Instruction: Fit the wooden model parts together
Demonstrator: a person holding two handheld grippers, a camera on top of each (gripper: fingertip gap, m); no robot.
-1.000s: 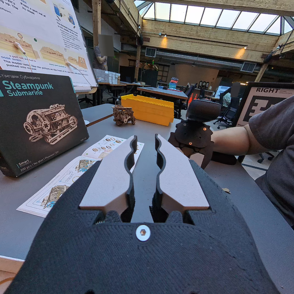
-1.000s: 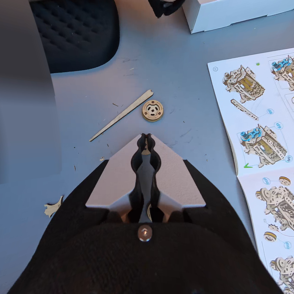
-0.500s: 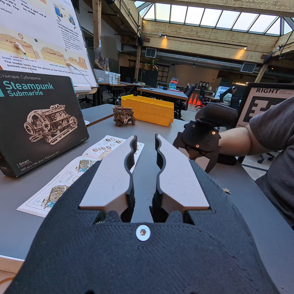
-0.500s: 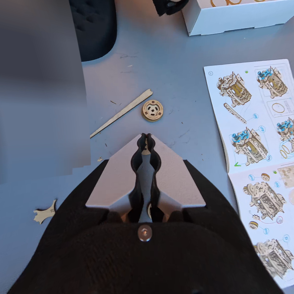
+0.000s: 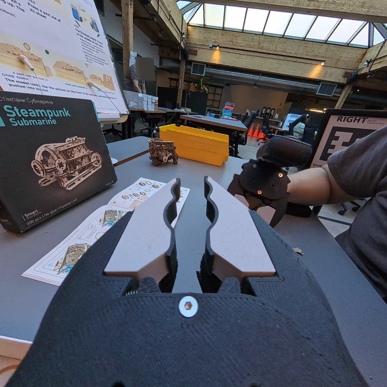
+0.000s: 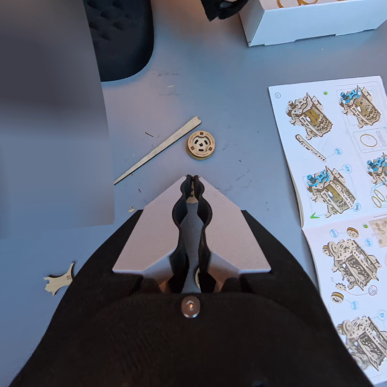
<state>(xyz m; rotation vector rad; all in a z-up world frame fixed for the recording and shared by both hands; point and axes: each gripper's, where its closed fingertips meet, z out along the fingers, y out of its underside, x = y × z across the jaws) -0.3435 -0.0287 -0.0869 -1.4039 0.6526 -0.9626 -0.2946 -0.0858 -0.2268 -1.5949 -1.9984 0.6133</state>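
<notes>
My right gripper (image 6: 192,177) is shut on a small wooden part (image 6: 191,200), which shows as a tan sliver between the closed fingers. It hovers over the grey table (image 6: 219,94), just short of a round wooden disc (image 6: 200,145) and a thin tapered wooden stick (image 6: 157,150). My left gripper (image 5: 192,182) is open and empty, held low over the table. The right gripper (image 5: 261,188) also shows in the left wrist view, ahead and to the right. A built wooden model (image 5: 162,151) stands farther back.
An open instruction booklet (image 6: 335,188) lies right of the parts and also shows in the left wrist view (image 5: 104,226). There is a white box (image 6: 314,25) at the top right, a wooden scrap (image 6: 59,279), a black model box (image 5: 48,159), and a yellow bin (image 5: 194,144). Tip to tip, the grippers are about 15 cm apart. The right tips stand about 4 cm off the thin tapered wooden stick (image 6: 157,150).
My right gripper has pulled back a little with the part still in it, so more of the booklet and white box shows. The left gripper has not moved.
</notes>
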